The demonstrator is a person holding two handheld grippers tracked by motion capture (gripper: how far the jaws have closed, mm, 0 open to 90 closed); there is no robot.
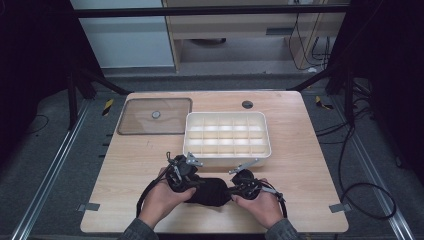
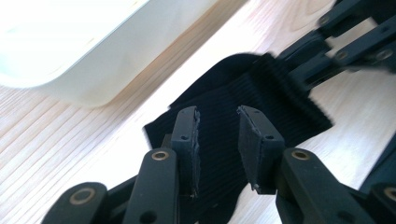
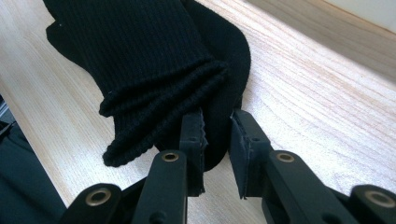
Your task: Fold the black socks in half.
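Note:
A black ribbed sock (image 1: pixel 207 192) lies bunched near the table's front edge, between a person's two hands. My left gripper (image 1: pixel 196 182) is at its left end. In the left gripper view the sock (image 2: pixel 261 93) fills the gap between the pads of the left gripper (image 2: pixel 218 112), which are shut on it. My right gripper (image 1: pixel 231 189) holds the other end. In the right gripper view its own jaws (image 3: pixel 217 114) pinch a fold of the sock (image 3: pixel 140 60) beside the rolled cuff. The right gripper (image 2: pixel 287 70) also appears far off in the left gripper view, at the sock's cuff.
A white tray (image 1: pixel 227 116) divided into several compartments stands just behind the hands, its wall (image 2: pixel 70 46) close to the left gripper. A clear lid (image 1: pixel 155 116) with a small knob lies at the back left. A dark round hole (image 1: pixel 247 104) marks the back of the wooden table.

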